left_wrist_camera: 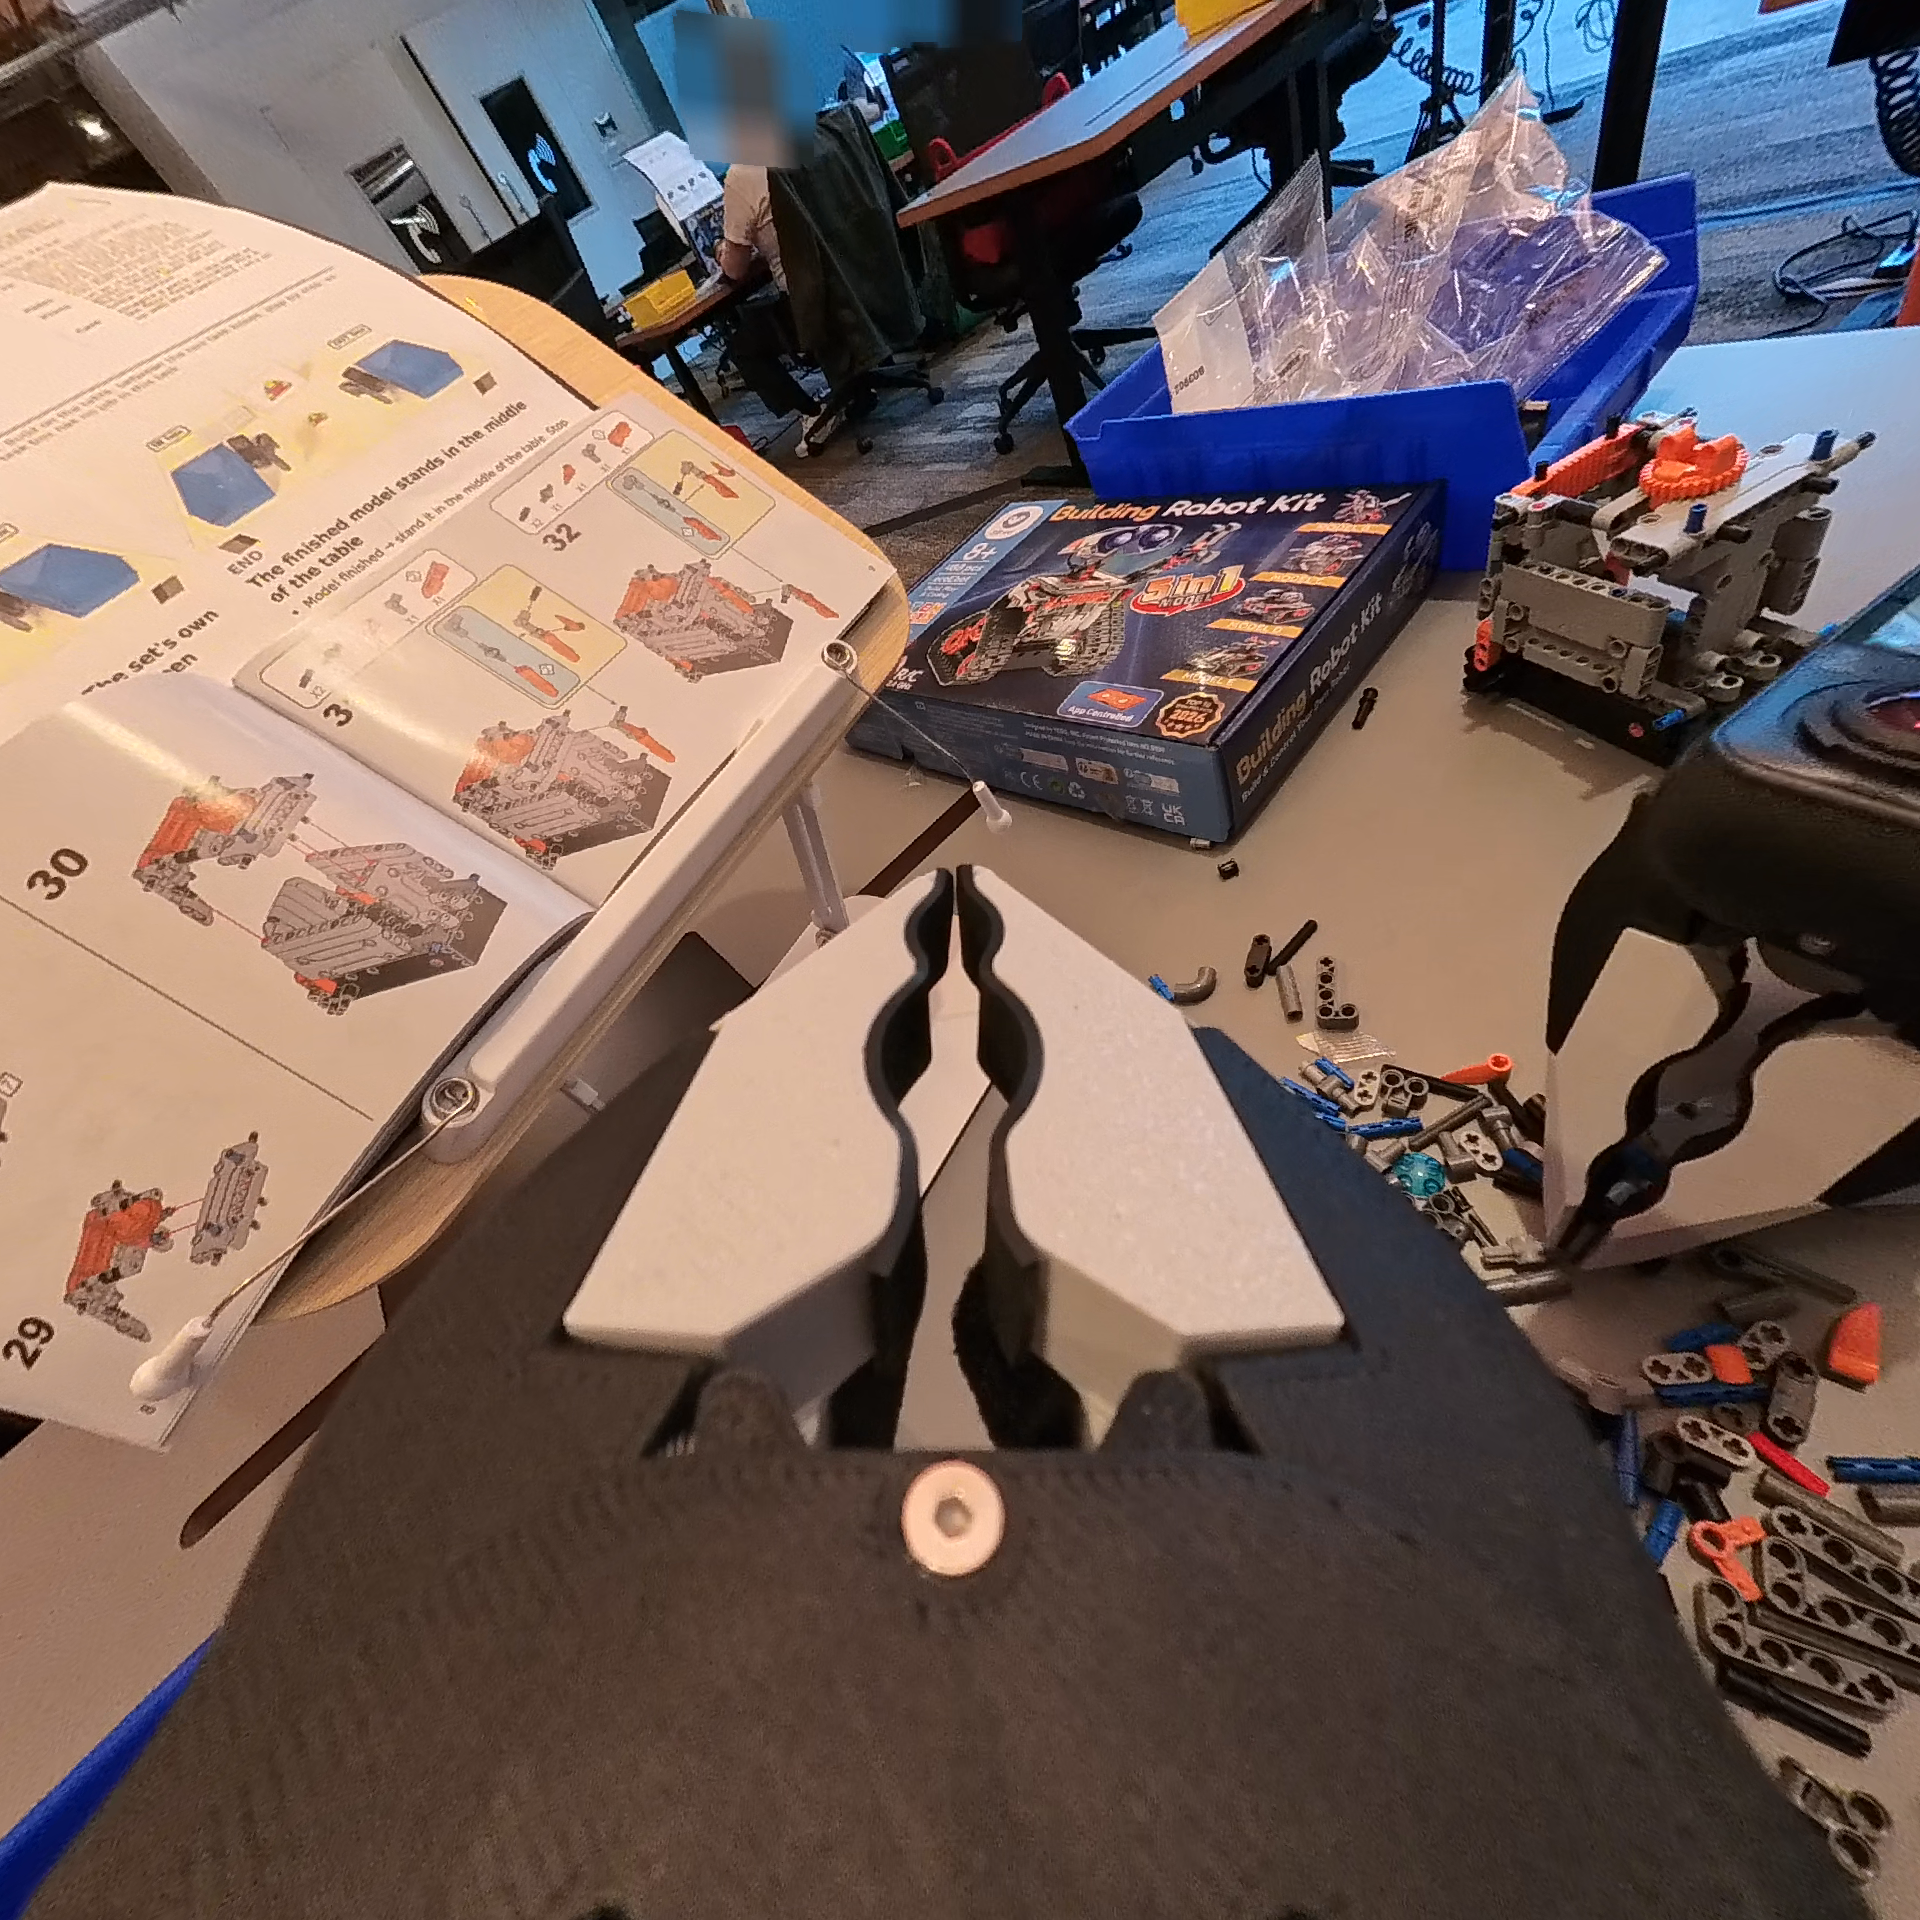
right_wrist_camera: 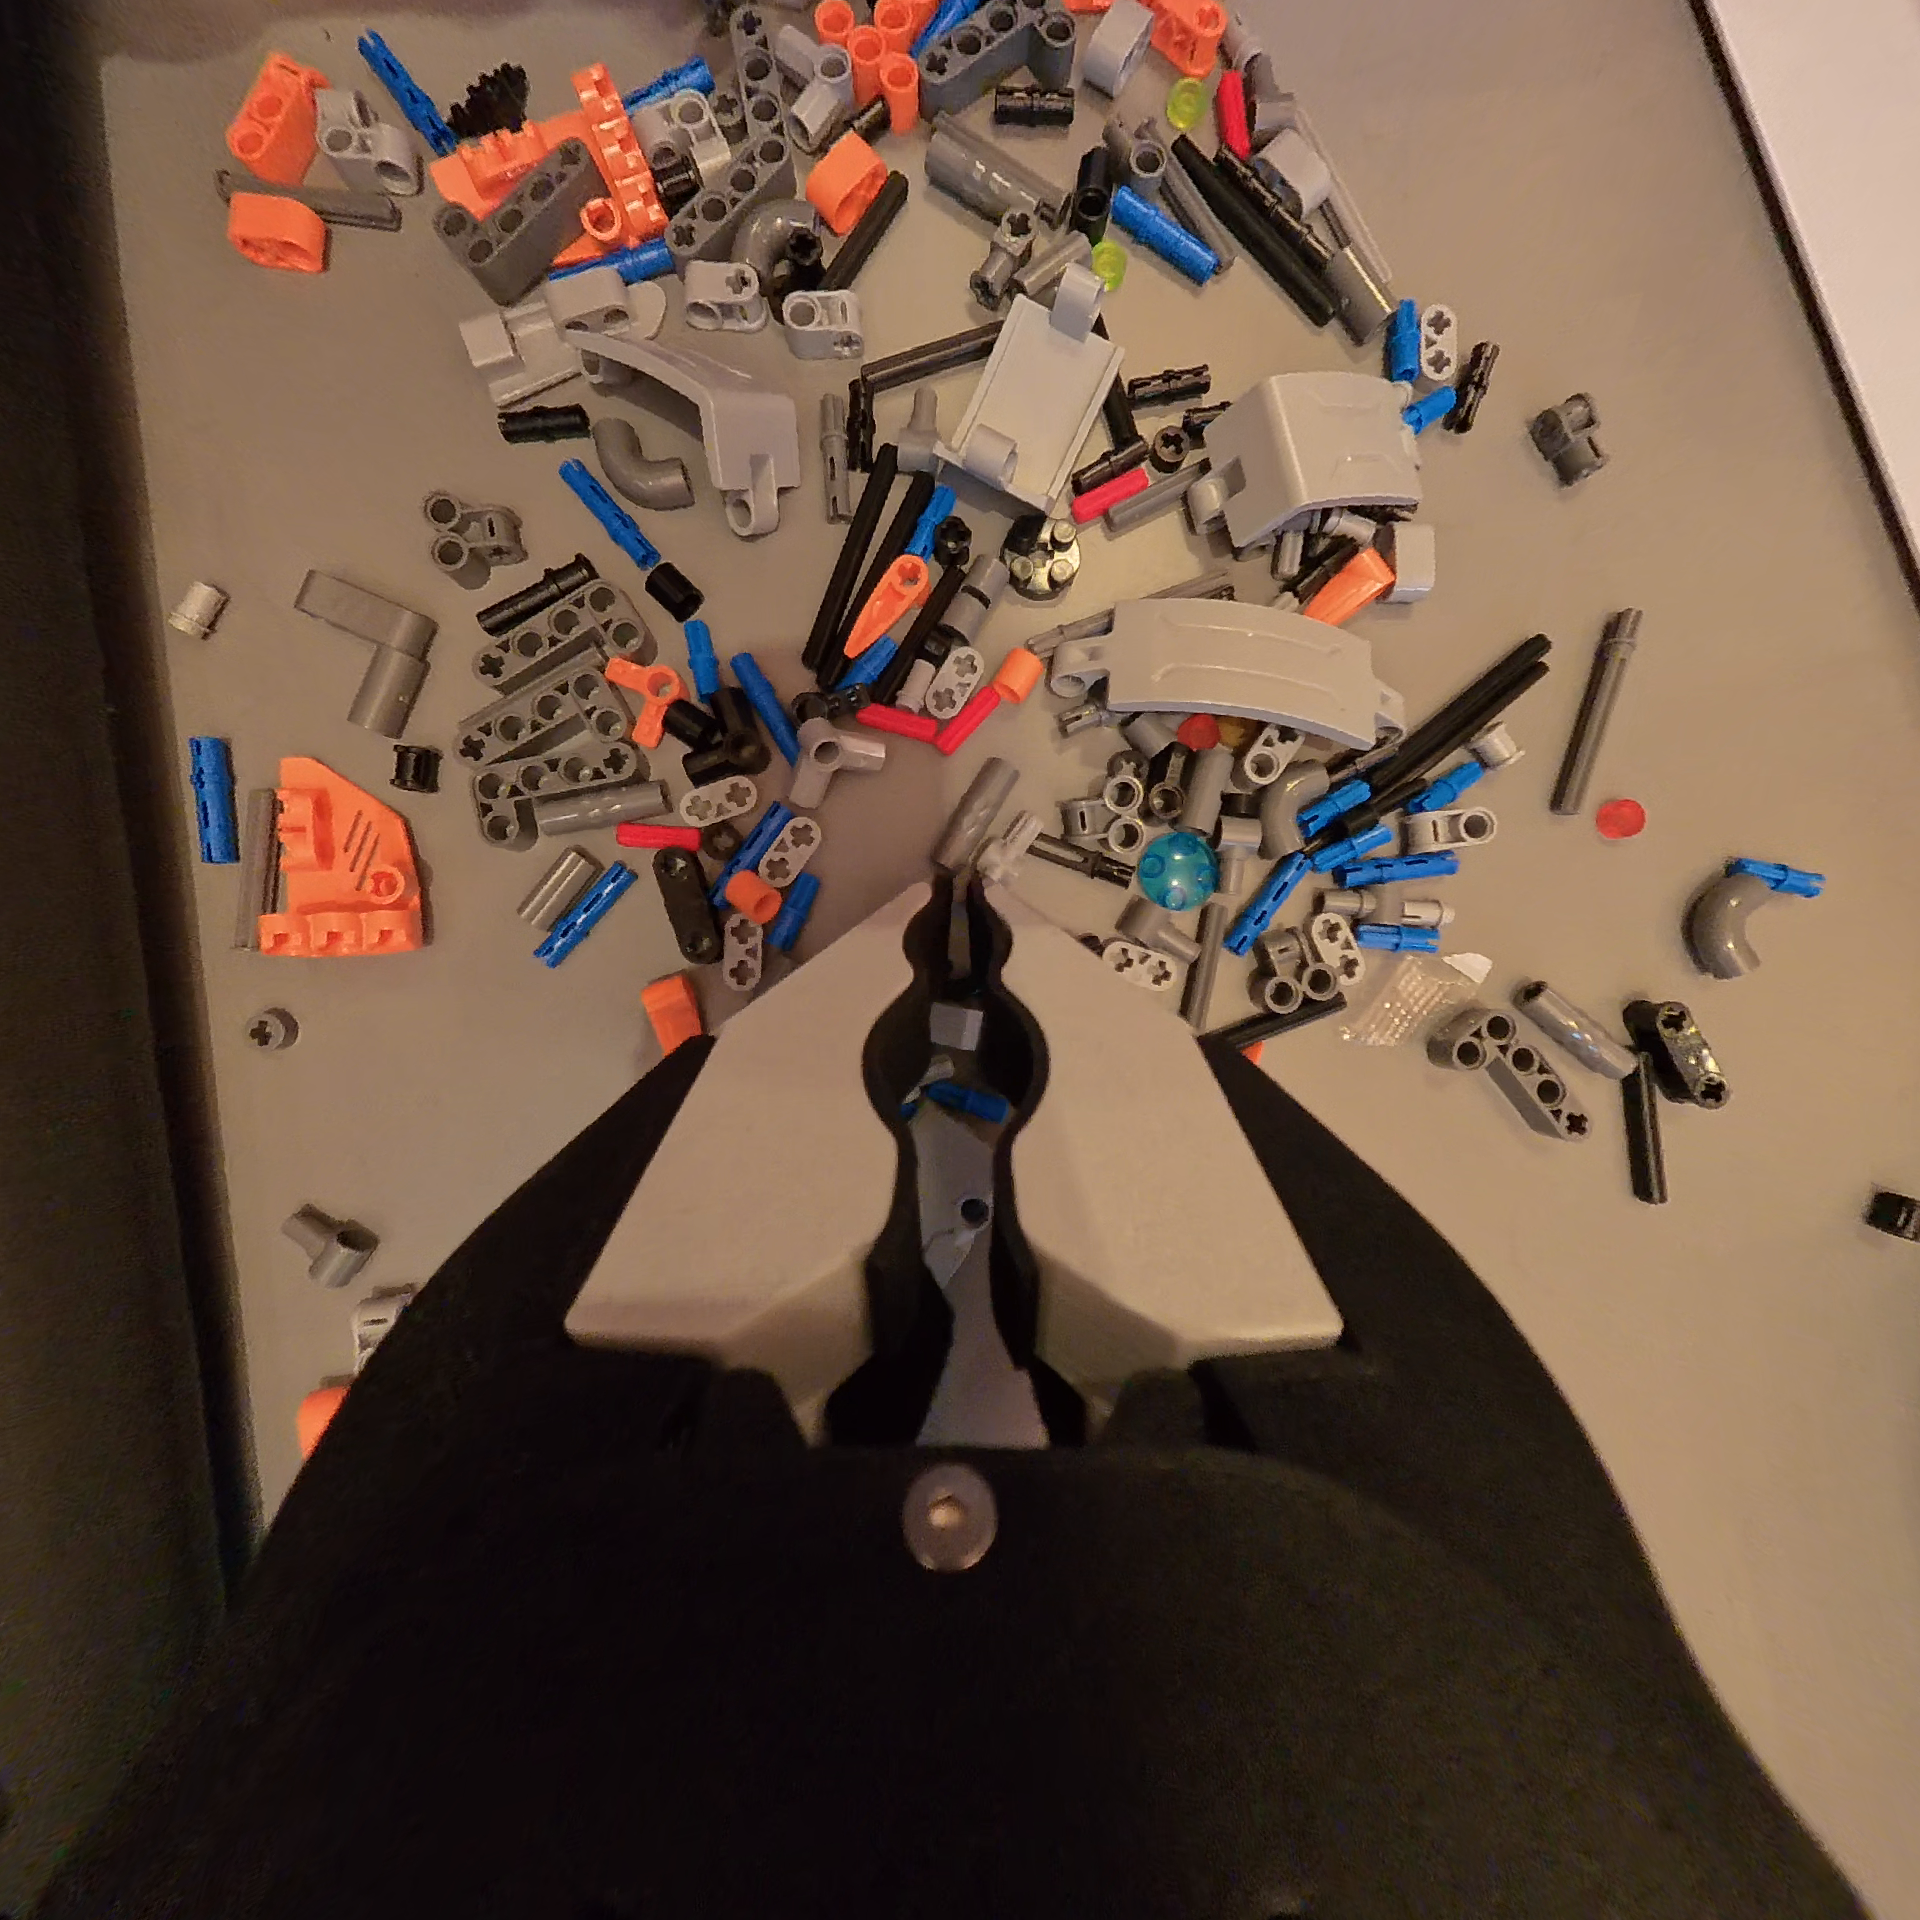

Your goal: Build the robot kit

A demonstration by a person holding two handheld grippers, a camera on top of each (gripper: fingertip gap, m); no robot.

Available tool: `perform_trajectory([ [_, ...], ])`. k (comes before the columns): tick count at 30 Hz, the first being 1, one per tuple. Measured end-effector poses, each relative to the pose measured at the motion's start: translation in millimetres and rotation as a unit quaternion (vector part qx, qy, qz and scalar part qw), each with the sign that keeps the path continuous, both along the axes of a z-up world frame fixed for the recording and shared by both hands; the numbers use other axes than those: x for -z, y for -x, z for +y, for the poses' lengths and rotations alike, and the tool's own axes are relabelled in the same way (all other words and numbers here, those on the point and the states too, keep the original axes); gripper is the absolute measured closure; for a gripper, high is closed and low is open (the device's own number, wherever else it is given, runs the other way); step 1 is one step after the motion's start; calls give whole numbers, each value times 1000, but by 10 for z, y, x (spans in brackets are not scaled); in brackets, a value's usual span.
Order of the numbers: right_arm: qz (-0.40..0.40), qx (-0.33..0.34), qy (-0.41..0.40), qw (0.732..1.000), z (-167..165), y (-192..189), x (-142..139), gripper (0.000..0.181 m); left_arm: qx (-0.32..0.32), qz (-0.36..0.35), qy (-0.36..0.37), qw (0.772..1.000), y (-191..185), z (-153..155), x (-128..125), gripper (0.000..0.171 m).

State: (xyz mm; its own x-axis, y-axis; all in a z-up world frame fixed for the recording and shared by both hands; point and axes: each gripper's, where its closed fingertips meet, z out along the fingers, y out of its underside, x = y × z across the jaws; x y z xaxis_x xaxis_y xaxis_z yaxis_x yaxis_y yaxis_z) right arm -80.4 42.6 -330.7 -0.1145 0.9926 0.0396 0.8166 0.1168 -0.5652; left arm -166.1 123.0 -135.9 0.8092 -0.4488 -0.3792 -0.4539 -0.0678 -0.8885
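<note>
My right gripper (right_wrist_camera: 961,885) points down into a heap of small building parts (right_wrist_camera: 935,468) on the grey table. Its jaws are pinched at the tips on a small light grey connector (right_wrist_camera: 1000,844), next to a grey pin (right_wrist_camera: 977,802) and a clear blue ball (right_wrist_camera: 1176,871). It also shows in the left wrist view (left_wrist_camera: 1567,1245), tips down among the parts (left_wrist_camera: 1455,1132). My left gripper (left_wrist_camera: 954,883) is shut and empty, held above the table. It faces the open instruction booklet (left_wrist_camera: 312,727) on a stand.
A kit box (left_wrist_camera: 1143,665) lies flat beyond my left gripper. A part-built grey and orange model (left_wrist_camera: 1652,582) stands at the right. A blue bin (left_wrist_camera: 1351,436) with plastic bags sits behind. A person sits at a far desk. The table's dark edge (right_wrist_camera: 104,935) runs along the left. About 25 cm separates my left fingertips from my right.
</note>
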Motion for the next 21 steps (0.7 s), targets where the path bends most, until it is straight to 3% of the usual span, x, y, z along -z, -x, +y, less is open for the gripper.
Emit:
perform_trajectory([
  [21,29,-3,17,999,-49,-2,-155,173,2,6,5,1000,-27,23,48,171],
])
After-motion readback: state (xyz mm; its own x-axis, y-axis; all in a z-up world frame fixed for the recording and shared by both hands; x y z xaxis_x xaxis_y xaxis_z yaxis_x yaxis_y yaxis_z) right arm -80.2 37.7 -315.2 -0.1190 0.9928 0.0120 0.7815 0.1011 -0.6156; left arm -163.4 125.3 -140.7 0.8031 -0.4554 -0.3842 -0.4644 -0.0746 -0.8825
